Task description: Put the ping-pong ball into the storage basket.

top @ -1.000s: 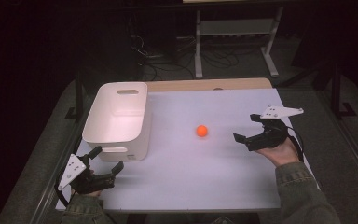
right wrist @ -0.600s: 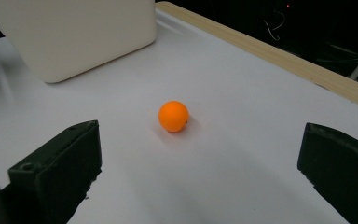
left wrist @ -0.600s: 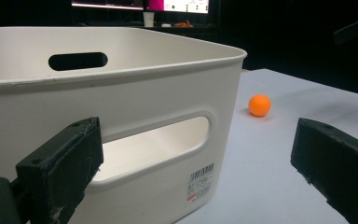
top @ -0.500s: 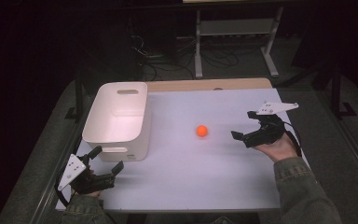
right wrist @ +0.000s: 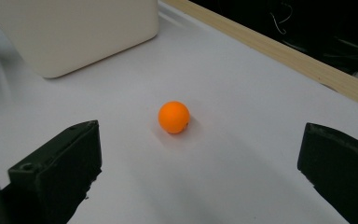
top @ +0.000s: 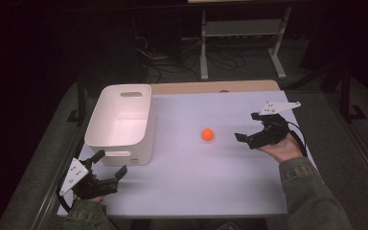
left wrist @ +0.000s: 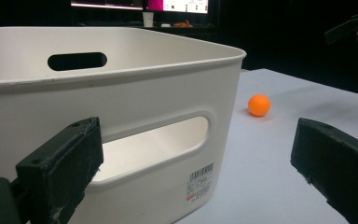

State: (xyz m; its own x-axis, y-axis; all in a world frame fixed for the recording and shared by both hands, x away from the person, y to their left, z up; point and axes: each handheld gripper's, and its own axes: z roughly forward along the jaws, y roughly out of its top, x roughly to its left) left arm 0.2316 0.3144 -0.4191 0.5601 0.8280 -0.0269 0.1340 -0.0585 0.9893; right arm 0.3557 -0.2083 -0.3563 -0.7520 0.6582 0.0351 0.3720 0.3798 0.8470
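The right gripper [top: 247, 131] is moving leftward across the surface [top: 187, 172] toward the orange ball [top: 207, 134], closing the gap from one picture to the next; it now sits near the ball, with a stretch of bare surface between them. The hand [top: 280, 148] and sleeve [top: 306, 187] behind it are shifting inward with it. In the right gripper view its jaws are standing wide apart, with the ball lying ahead between them.

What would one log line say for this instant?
right claw: open, aimed at ball, apart | left claw: open, near bin, idle | ball: on table, outside bin
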